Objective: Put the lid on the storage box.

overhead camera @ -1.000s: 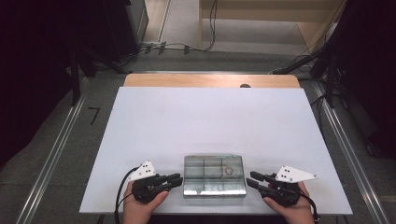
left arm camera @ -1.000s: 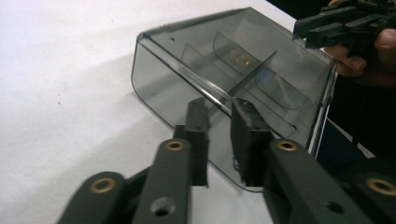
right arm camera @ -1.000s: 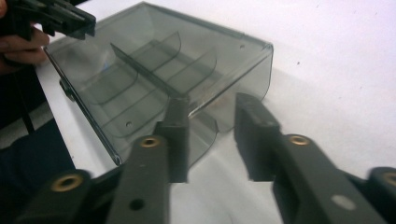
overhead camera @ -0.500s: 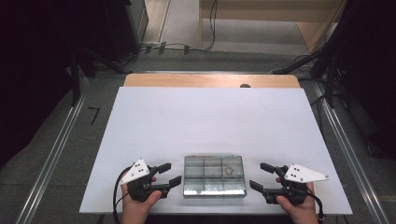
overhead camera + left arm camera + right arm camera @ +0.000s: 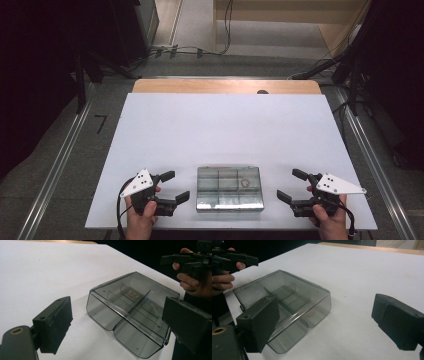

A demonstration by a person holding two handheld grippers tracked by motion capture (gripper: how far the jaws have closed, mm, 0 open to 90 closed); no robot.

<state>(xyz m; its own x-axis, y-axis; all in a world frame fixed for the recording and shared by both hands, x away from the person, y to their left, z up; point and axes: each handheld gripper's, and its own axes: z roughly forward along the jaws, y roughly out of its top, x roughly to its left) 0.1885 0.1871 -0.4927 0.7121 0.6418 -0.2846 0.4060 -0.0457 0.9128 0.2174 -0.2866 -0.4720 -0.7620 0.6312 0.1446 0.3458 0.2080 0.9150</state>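
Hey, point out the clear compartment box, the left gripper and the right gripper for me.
clear compartment box point(image 5: 228, 188), high view, on the lid's middle.
left gripper point(image 5: 172, 186), high view, midway between its open fingertips.
right gripper point(image 5: 290, 184), high view, midway between its open fingertips.

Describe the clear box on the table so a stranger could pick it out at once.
On the white table, look at the near edge, midway between the left gripper and the right gripper. The clear compartment box lies there, smoky transparent plastic, split by dividers.
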